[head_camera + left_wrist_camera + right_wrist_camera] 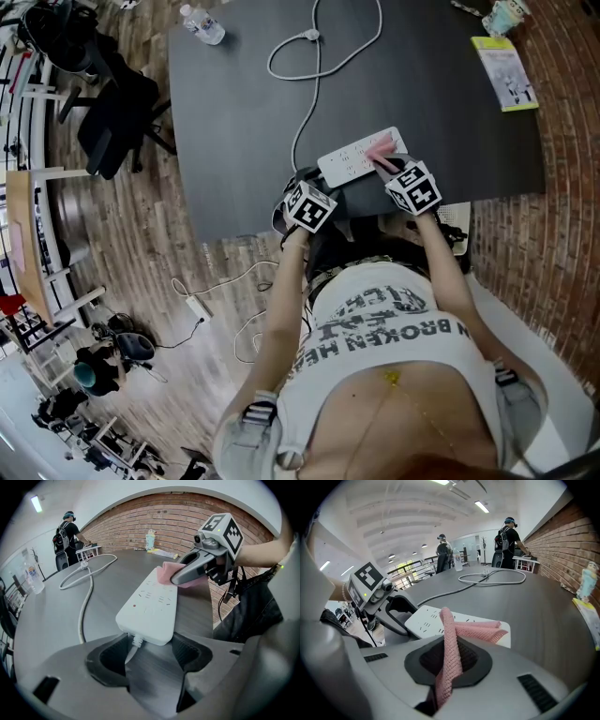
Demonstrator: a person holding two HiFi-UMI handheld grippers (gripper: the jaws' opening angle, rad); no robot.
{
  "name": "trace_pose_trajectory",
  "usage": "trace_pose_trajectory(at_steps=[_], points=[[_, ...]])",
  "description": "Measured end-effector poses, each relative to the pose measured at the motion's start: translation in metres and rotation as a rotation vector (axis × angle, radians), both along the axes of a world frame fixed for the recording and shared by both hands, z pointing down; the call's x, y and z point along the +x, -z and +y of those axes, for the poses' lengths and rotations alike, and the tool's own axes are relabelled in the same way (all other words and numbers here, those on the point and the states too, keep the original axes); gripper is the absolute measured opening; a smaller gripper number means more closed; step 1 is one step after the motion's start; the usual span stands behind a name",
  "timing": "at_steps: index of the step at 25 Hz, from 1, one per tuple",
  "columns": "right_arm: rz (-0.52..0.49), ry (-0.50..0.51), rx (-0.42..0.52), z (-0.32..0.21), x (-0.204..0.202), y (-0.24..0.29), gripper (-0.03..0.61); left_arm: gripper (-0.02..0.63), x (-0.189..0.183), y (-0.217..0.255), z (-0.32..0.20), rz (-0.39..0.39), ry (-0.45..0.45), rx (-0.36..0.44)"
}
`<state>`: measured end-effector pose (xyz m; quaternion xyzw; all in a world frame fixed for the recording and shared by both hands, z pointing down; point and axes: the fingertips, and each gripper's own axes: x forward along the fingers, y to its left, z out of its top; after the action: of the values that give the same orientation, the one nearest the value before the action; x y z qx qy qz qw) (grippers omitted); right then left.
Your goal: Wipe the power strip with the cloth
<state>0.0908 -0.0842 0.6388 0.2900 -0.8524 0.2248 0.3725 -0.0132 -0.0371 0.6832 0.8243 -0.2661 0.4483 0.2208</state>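
Cloth (451, 639), pink knit, lying on white plastic power strip (150, 605), pinched by right hand-held gripper (449, 660); left hand-held gripper (149, 654) clamping strip's cord end near dark counter (56, 616) edge.

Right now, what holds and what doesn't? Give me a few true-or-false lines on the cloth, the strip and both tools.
The right tool is shut on the pink knitted cloth. True.
The cloth rests on the white plastic power strip. True.
The left tool holds the cloth. False: it grips the strip's cord end.
The clear plastic bottle stands beside the strip. False: it stands at the far corner of the dark table.
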Motion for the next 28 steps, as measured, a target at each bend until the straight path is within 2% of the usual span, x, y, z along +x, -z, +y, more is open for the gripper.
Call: trace_pose_trajectory(at_steps=[28], points=[[0.034,-0.138,0.017,-0.018,0.048,0.000,0.017,0.279,-0.001,-0.002,0.001,-0.014,0.000,-0.006]])
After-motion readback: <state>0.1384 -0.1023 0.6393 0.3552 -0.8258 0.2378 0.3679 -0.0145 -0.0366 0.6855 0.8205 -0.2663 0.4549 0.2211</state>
